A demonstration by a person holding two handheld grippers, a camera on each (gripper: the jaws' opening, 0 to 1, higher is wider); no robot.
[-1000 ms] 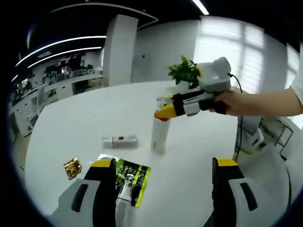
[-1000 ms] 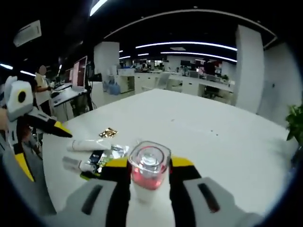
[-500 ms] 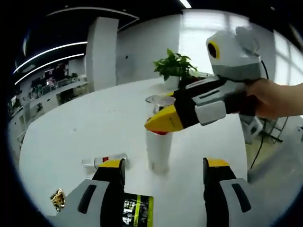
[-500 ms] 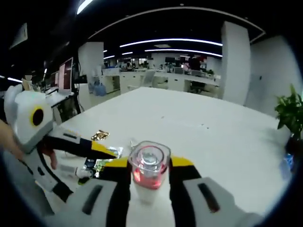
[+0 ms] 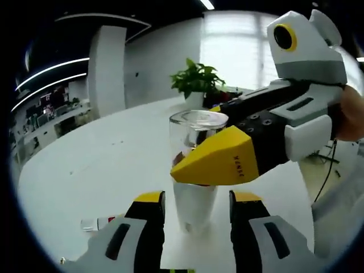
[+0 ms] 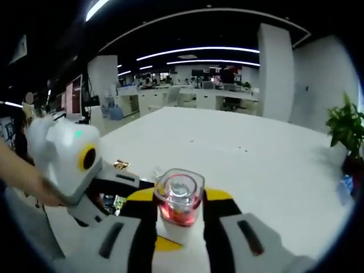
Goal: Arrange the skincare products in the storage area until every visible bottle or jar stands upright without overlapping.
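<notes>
- Bottle [image 5: 193, 187], white with a clear cap [image 6: 179, 193] showing red inside, stands upright on the white bench [image 5: 102, 165].
- Right gripper [image 6: 179, 219] has its fingers [image 5: 219, 162] closed on the bottle just under the cap; in the left gripper view it reaches in from the right, held by a hand [image 5: 354, 116].
- Left gripper [image 5: 196, 210] has its fingers [image 5: 149, 224] open, one on each side of the bottle's lower body; contact cannot be judged.
- Small tube [image 5: 99, 222] lies flat on the bench to the left.
- Potted plant [image 5: 196, 79] stands at the far edge of the bench.
</notes>
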